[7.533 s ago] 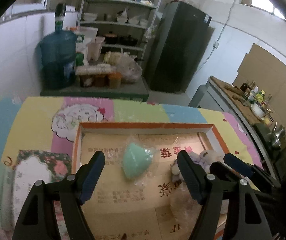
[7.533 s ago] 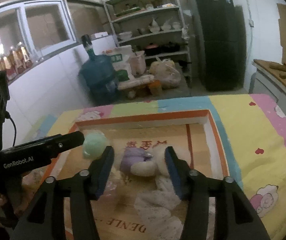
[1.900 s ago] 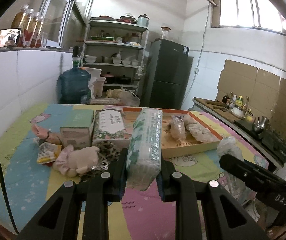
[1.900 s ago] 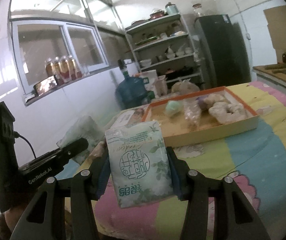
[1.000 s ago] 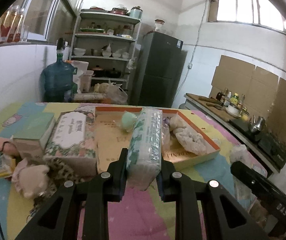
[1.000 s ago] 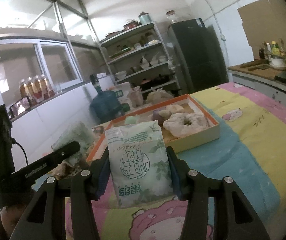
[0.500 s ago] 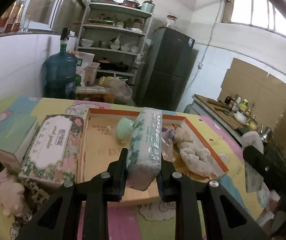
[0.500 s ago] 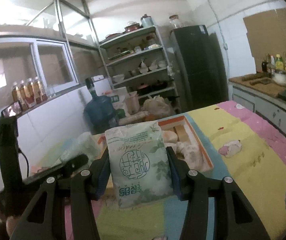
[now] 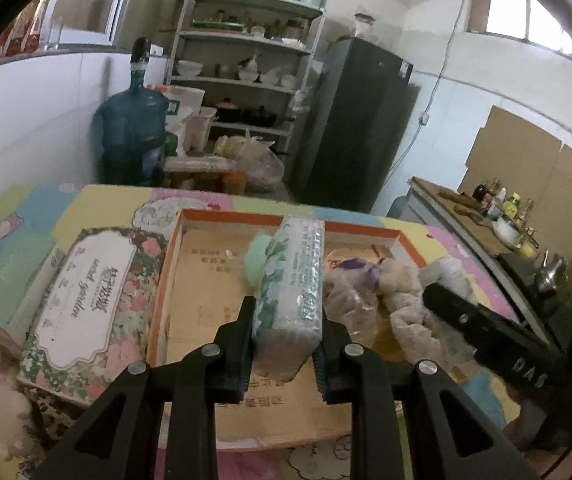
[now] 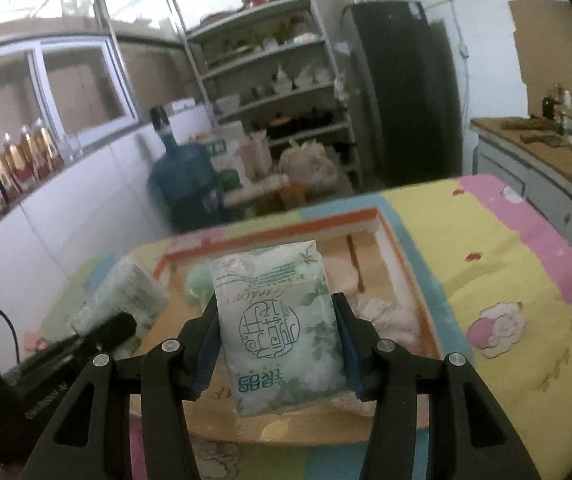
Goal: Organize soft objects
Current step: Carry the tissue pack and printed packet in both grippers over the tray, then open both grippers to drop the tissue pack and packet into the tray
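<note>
1. The narrow tissue pack (image 9: 292,280) stood edge-on, long axis pointing away over the orange-rimmed tray (image 9: 242,220), clamped by the left gripper (image 9: 282,344).
2. The flat tissue pack (image 10: 282,328) stood upright, face toward the camera, above the tray's near side, pinched by the right gripper (image 10: 278,344).

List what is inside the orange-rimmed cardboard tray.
In the tray: a green sponge, a purple plush and white fluffy pieces. The tissue packs held in front hide part of its floor.
</note>
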A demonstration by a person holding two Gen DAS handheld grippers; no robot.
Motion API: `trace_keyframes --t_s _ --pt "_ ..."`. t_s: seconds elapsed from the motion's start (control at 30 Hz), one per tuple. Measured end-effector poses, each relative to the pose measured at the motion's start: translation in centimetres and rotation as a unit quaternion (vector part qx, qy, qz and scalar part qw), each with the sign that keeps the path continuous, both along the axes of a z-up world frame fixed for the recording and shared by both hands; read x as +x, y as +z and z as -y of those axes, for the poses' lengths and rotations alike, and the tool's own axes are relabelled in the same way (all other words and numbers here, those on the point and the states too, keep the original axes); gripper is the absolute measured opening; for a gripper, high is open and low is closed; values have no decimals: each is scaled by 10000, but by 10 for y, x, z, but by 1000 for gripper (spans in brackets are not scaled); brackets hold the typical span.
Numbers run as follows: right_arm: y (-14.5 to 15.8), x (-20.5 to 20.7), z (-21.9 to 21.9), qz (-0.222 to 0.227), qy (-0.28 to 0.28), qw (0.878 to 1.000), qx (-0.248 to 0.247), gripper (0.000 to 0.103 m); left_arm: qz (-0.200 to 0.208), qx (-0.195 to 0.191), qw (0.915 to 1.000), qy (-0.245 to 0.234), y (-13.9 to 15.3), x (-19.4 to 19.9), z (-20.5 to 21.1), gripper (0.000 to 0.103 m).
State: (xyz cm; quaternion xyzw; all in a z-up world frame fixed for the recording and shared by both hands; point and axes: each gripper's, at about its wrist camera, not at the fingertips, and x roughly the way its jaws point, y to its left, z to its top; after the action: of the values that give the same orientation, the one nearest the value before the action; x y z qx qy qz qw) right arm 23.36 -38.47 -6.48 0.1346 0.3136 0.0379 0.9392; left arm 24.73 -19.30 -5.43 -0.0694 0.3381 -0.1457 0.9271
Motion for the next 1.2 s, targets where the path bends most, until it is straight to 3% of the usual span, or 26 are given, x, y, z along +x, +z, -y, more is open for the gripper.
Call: trace_keyframes --t_s 0.23,0.93,1.2 --pt "-18 14 -7 -239 -91 9991 -332 53 -239 123 9996 -34 -16 9 2 25" --pt "-39 26 -5 -558 -151 9980 -250 55 -645 151 9978 -79 -38 25 8 28" --pt "-42 25 -2 -545 -166 9983 -76 57 -365 226 9991 31 -28 16 6 59"
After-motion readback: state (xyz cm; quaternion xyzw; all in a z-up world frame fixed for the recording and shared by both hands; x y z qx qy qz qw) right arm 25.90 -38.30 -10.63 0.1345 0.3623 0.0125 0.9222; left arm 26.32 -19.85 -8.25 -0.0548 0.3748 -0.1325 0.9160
